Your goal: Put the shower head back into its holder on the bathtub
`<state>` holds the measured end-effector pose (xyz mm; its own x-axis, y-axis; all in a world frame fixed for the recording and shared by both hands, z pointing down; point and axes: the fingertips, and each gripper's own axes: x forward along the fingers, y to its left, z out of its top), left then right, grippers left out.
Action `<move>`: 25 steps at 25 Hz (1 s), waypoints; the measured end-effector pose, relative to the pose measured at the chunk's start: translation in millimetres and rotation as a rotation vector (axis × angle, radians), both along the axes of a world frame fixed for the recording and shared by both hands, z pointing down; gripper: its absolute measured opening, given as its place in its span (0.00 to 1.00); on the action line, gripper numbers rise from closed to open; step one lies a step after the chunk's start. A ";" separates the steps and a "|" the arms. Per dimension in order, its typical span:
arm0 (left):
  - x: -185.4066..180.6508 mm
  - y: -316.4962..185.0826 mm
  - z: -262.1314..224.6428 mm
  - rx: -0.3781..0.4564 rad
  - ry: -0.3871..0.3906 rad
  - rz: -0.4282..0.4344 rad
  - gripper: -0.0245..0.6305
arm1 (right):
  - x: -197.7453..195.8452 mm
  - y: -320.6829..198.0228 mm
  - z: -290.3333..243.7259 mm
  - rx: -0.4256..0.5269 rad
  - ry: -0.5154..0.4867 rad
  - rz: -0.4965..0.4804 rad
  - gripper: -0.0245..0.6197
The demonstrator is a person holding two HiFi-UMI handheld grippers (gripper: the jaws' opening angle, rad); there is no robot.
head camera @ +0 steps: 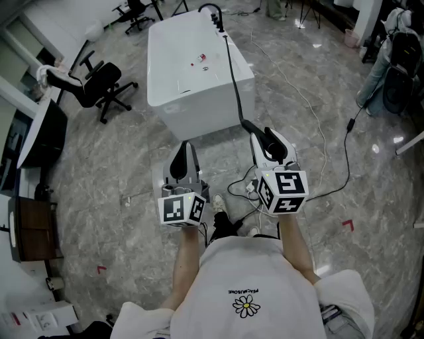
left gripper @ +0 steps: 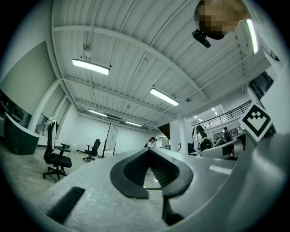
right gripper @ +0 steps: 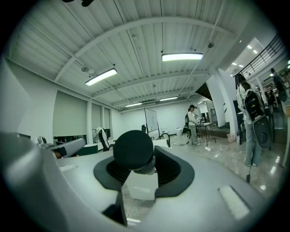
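**Shower head grabbed, tub not reached yet**

Carrying step, by the looks of it. The black hand-held shower head [head camera: 258, 130] is clamped in the right gripper [head camera: 267, 142] and held over the grey marble floor [head camera: 132, 172], just short of the white bathtub's [head camera: 199, 112] near end. Its long axis is lined up with the gripper, roughly level, hose end aimed at the tub. The left gripper [head camera: 186, 147] is clenched on nothing. Next it probably needs carrying along the black hose [head camera: 233, 73] to the black fitting [head camera: 212, 9] at the far end. The holder itself can't be made out.
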<state>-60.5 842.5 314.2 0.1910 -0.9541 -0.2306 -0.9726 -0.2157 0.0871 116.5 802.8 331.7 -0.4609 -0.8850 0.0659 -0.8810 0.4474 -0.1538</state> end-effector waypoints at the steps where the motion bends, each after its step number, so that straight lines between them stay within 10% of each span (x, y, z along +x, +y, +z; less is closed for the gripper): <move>1: -0.3 -0.8 1.8 -0.001 0.000 -0.003 0.04 | 0.6 -1.2 1.9 -0.003 -0.002 -0.002 0.25; 25: -24.4 -79.5 78.5 -0.170 0.031 -0.026 0.04 | -27.9 -92.8 65.5 -0.142 -0.027 -0.038 0.25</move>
<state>-84.9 762.9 392.8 0.1612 -0.9844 -0.0712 -0.9738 -0.1703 0.1505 88.6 710.0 397.2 -0.4974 -0.8495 0.1761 -0.8585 0.4527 -0.2410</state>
